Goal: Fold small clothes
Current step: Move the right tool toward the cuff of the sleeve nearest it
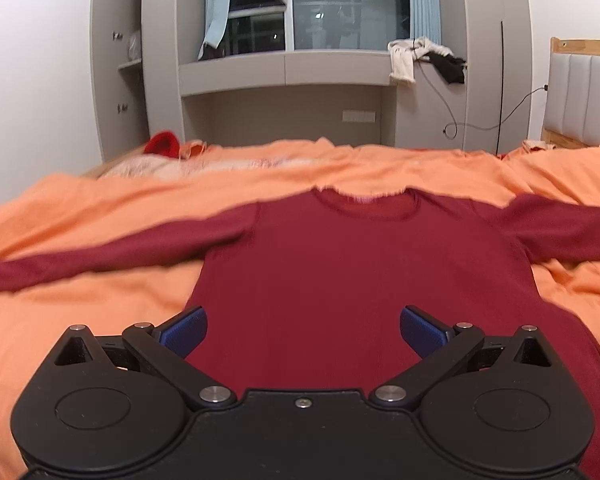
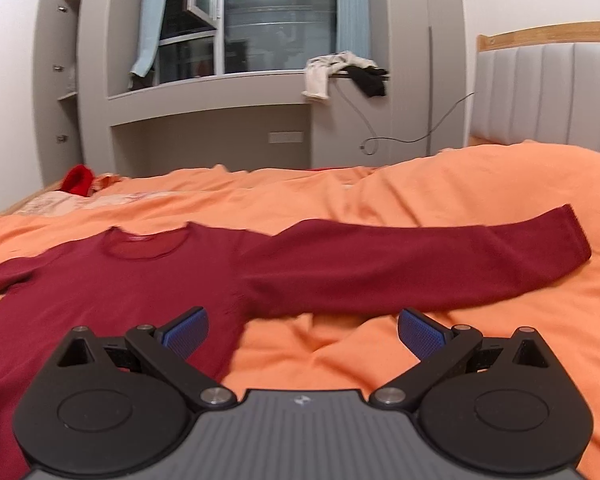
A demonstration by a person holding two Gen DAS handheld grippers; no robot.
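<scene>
One wide bed under a rumpled orange cotton cover (image 1: pixel 80 320), filling the lower half of both views. Beyond it at 12 o'clock, a grey built-in window unit with shelf and recess (image 1: pixel 284 68), pale blue curtains on either side of the dark glass. At 2 o'clock, a grey padded headboard framed in light wood (image 2: pixel 548 88).

Spread flat on the cover, front side up, one dark red long-sleeved knit top (image 1: pixel 340 272), neckline toward 12 o'clock, sleeves stretched out toward 9 and 3 o'clock. In the right wrist view, body of the top (image 2: pixel 100 300) at 9 o'clock, one sleeve running out to 2 o'clock with its cuff lying on the cover.

On the window ledge, a heap of white and black garments (image 1: pixel 424 58), partly hanging over the edge. At the far corner of the bed at 10 o'clock, a small bright red soft object (image 1: pixel 163 144), kind unclear.

Left gripper (image 1: pixel 303 332) over the lower body of the top, blue-padded fingers spread wide, nothing between them. Right gripper (image 2: pixel 303 332) over the side edge of the top below the sleeve, fingers likewise spread wide and empty.
</scene>
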